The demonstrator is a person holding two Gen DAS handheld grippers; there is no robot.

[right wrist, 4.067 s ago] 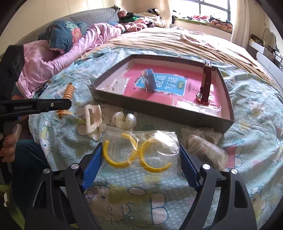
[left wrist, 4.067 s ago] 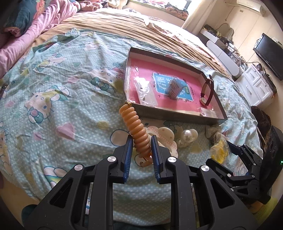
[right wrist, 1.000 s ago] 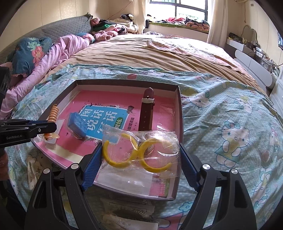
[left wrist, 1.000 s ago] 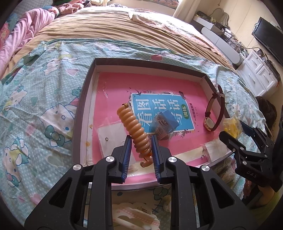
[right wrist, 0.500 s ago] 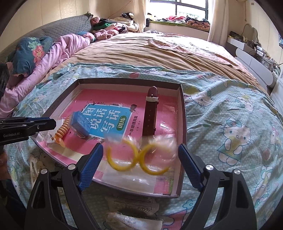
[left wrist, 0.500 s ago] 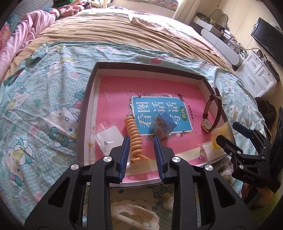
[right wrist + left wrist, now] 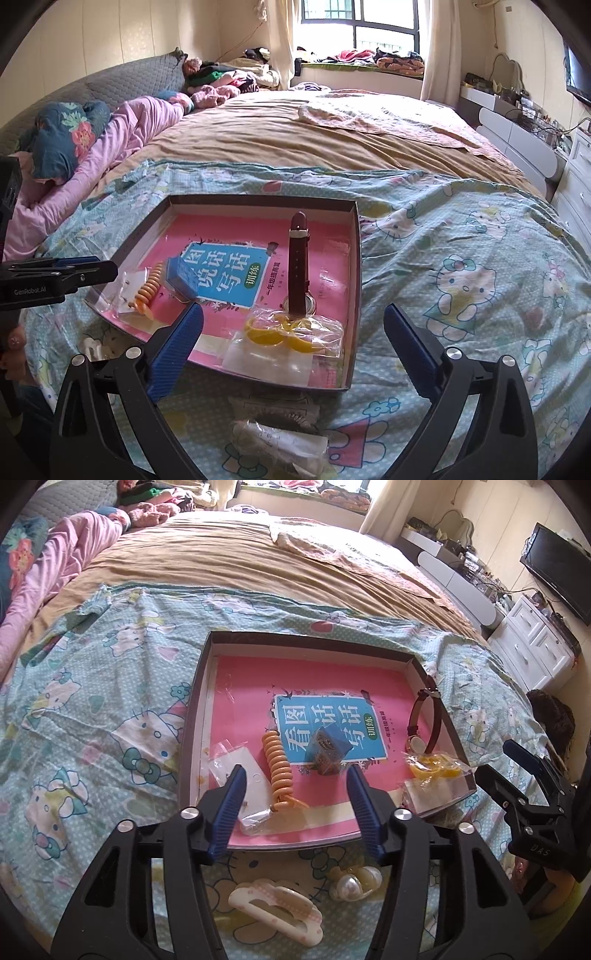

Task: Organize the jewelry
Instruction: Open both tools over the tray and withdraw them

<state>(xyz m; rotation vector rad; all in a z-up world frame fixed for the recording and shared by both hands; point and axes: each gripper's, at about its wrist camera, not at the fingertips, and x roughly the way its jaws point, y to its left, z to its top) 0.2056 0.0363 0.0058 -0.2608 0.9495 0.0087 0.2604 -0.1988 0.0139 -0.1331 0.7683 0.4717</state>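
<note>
Left gripper point(image 7: 295, 808) spread above coil point(image 7: 279, 771), right gripper point(image 7: 291, 354) spread above box point(image 7: 356, 295)

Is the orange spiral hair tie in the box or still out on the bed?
In the box. The orange spiral hair tie lies on the pink book inside the box, with the open left tool apart from it.

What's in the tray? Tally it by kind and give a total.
Orange coil: 1
Watch: 1
Blue box: 1
Clear packets: 3, one holding yellow hoops
Total: 6
</note>
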